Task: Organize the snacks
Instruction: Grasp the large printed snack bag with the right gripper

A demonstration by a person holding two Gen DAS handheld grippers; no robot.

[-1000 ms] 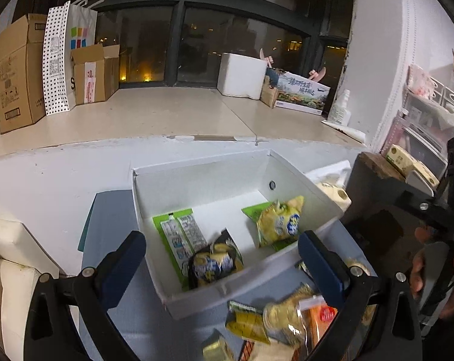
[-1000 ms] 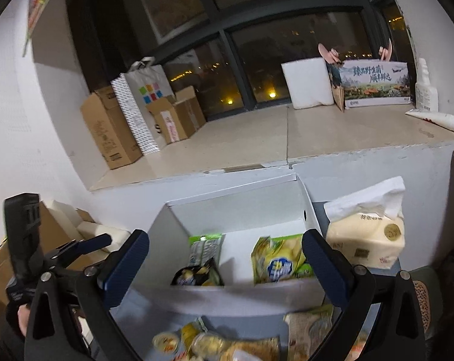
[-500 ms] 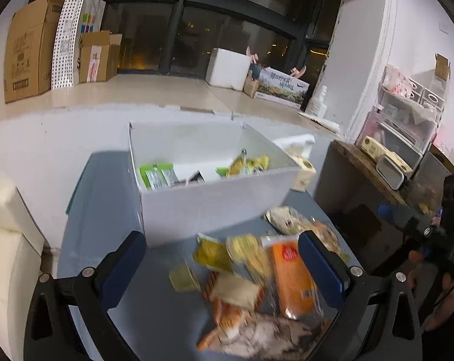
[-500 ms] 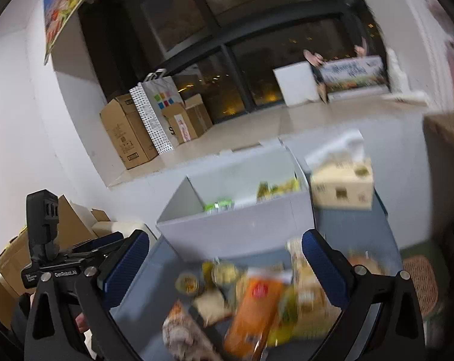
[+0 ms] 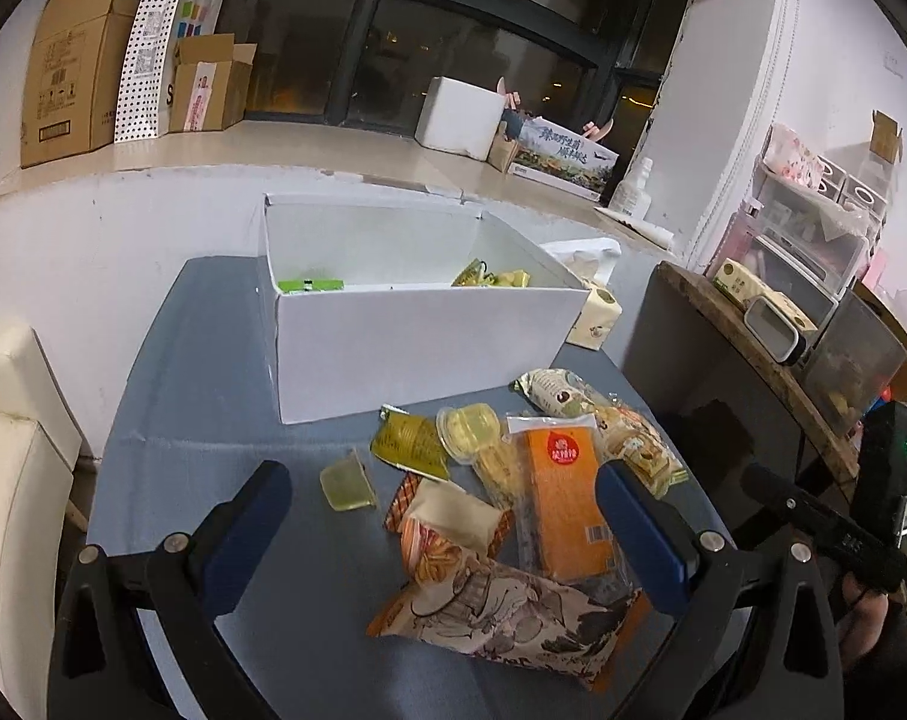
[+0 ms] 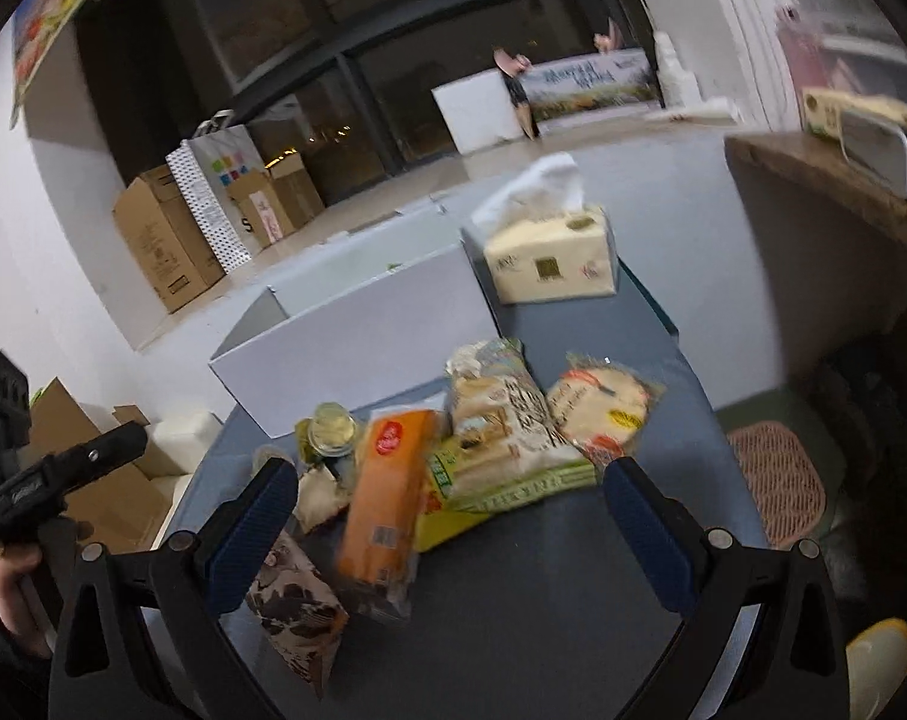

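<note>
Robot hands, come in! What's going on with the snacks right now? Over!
Left gripper open, empty. Right gripper open, empty. Snack pile with orange packet loose on blue table; few snacks in white box. Nothing in the way.

A home: sofa (image 5: 15,450), tissue box (image 6: 549,264), window-ledge cardboard boxes (image 5: 69,96).

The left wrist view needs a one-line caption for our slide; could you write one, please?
Open left gripper poised over a heap of loose snack packets on the blue table, before a white box holding a few snacks.
</note>
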